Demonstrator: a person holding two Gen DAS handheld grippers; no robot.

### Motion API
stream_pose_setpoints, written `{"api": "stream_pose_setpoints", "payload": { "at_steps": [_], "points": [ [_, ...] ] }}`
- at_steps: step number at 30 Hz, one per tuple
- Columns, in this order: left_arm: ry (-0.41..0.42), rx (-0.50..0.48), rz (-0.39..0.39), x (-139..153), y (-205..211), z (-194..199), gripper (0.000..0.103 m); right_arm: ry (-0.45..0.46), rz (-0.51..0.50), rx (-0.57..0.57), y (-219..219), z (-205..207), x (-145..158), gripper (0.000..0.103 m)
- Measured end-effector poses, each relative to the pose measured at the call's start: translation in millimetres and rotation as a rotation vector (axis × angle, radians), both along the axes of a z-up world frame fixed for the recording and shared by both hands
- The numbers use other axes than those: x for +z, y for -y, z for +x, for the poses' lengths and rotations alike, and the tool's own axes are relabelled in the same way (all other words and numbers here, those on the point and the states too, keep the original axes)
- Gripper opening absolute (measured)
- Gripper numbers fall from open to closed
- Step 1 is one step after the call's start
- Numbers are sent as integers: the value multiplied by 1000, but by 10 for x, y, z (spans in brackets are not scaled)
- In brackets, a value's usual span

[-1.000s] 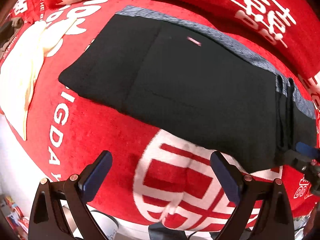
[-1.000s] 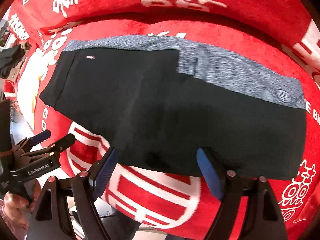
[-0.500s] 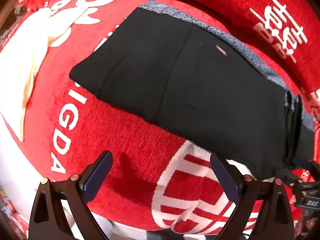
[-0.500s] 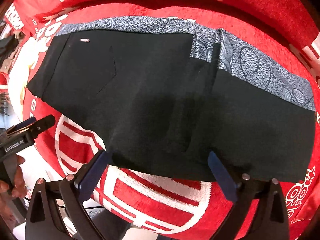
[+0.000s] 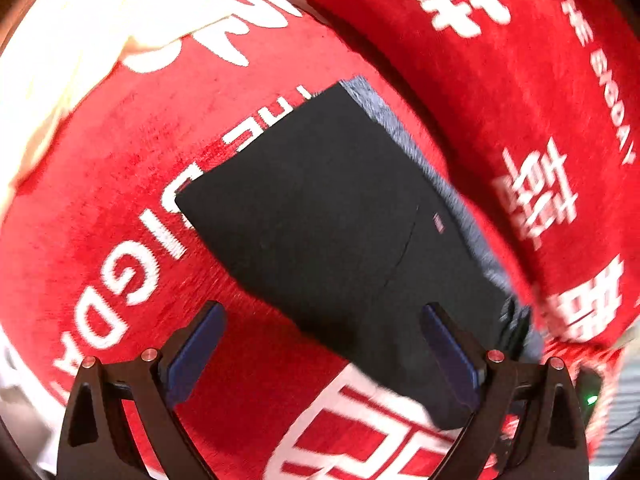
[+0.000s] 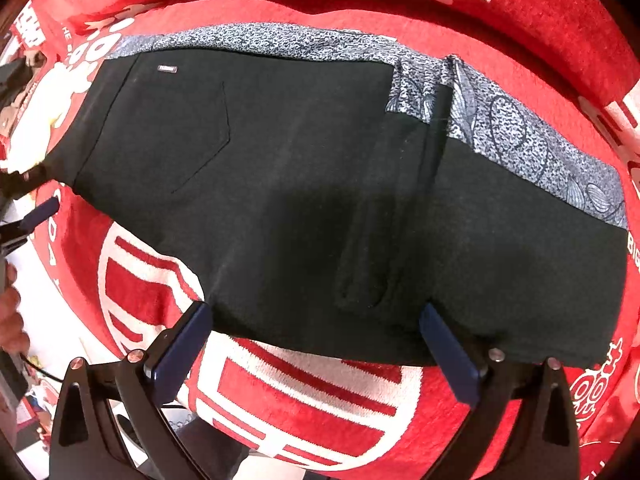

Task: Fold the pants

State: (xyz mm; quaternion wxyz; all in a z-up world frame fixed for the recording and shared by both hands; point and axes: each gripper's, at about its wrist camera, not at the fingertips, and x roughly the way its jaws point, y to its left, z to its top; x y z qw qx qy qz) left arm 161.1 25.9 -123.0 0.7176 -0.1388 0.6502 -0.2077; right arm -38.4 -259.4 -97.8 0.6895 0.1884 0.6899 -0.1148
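One pair of pants, one blanket, two grippers

One folded black pants (image 6: 304, 184) on one red blanket (image 6: 304, 396); two grippers: left (image 5: 320, 344), right (image 6: 316, 344); one hand (image 6: 10, 316) far left.

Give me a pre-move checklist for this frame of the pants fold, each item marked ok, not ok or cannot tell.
1. Right gripper released: ok. Its jaws have just been opening and now stand wide over the near edge of the pants, with no cloth pinched between the pads.
2. Left gripper free: ok. Jaws wide apart, nothing between them.
3. Pants folded over: ok. A doubled layer with a visible fold ridge lies across the middle.
4. Fold edges aligned: not ok. The patterned grey fabric shows past the black top layer along the far side.
5. Pants flat on the red blanket: ok, apart from that ridge.
6. Left view sharp enough to aim: not ok, blurred.
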Motion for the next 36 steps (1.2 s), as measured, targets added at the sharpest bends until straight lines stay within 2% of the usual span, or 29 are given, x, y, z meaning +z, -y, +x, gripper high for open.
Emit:
{"api": "stream_pose_setpoints", "payload": {
  "at_steps": [4,6,10,13,15,16,17,18,19,20,21,22,23,25,28,30,33,36],
  "points": [
    [-29,37,-135,-129,-39,20,98,7,-3,3,-72,35,-27,103],
    [-7,28,-173,-108,-32,45,99,8,-10,9,-99,25,-30,103],
    [-37,40,-280,-45,52,119,99,19,-15,9,-138,-5,-41,103],
    [4,28,-306,26,207,144,99,26,-7,4,-136,-21,-38,103],
    [-30,26,-249,-82,272,181,98,25,-6,7,-125,-26,-39,103],
    [-73,28,-214,-187,294,209,94,22,-7,11,-123,-24,-40,103],
    [-68,39,-203,-196,297,222,94,17,-8,16,-133,-20,-40,103],
    [-52,47,-201,-158,303,227,88,14,-8,19,-121,-14,-40,103],
    [-39,43,-147,-119,342,235,71,8,-5,20,-120,-5,-21,103],
    [-31,33,-89,-108,360,235,61,6,-1,19,-102,12,-1,103],
    [-22,29,-48,-100,348,236,41,8,4,14,-82,32,40,103],
    [-5,16,-10,-87,352,234,38,16,11,5,-57,61,103,103],
    [10,1,2,-69,359,224,37,35,22,-8,-25,104,191,103],
    [103,-67,79,58,492,144,36,78,50,-31,40,225,364,103],
    [371,-264,291,280,885,-161,36,108,134,-61,132,558,525,103],
    [502,-370,388,338,1095,-370,36,120,206,-66,156,873,575,103],
    [585,-446,451,350,1204,-493,36,131,282,7,22,1440,645,103],
    [592,-454,468,373,1150,-465,36,88,322,119,-246,1996,610,103]
  ]
}}
